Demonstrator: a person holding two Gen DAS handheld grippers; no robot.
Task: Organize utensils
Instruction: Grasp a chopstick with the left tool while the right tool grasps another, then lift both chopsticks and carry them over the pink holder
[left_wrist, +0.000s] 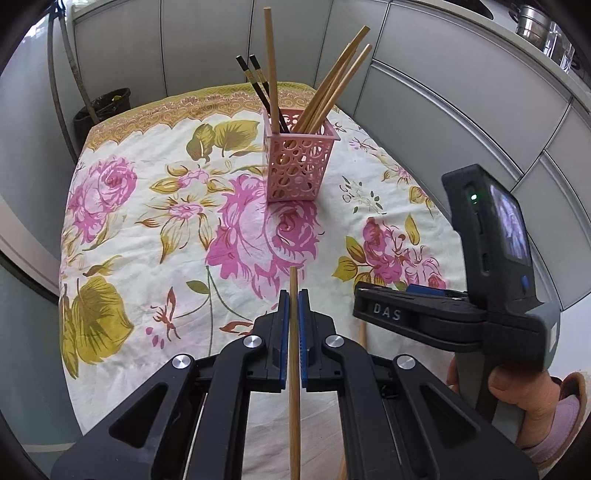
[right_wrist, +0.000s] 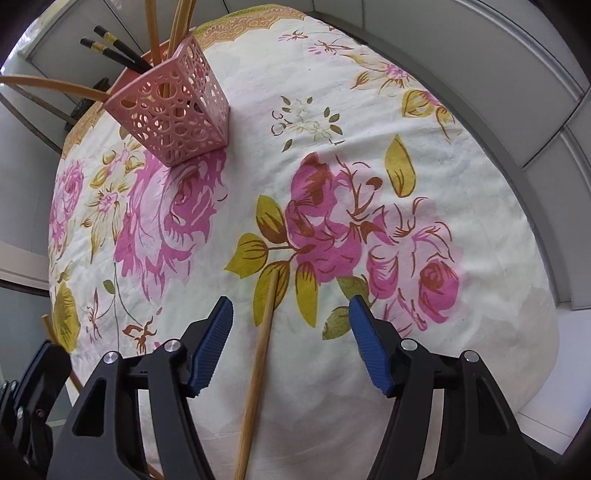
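Note:
A pink perforated holder (left_wrist: 298, 162) stands on the floral tablecloth, holding several wooden chopsticks (left_wrist: 332, 85) and two black ones (left_wrist: 258, 83). It also shows at the upper left of the right wrist view (right_wrist: 173, 107). My left gripper (left_wrist: 293, 295) is shut on a wooden chopstick (left_wrist: 294, 369), held above the near edge of the table. My right gripper (right_wrist: 291, 310) is open, its blue pads either side of another wooden chopstick (right_wrist: 258, 365) that lies on the cloth. The right gripper's body (left_wrist: 480, 295) shows to the right in the left wrist view.
The table (right_wrist: 406, 129) is covered by a white cloth with pink roses. Grey cabinet doors (left_wrist: 443, 92) run along the right side and back. A dark bin (left_wrist: 99, 110) stands behind the table's far left corner.

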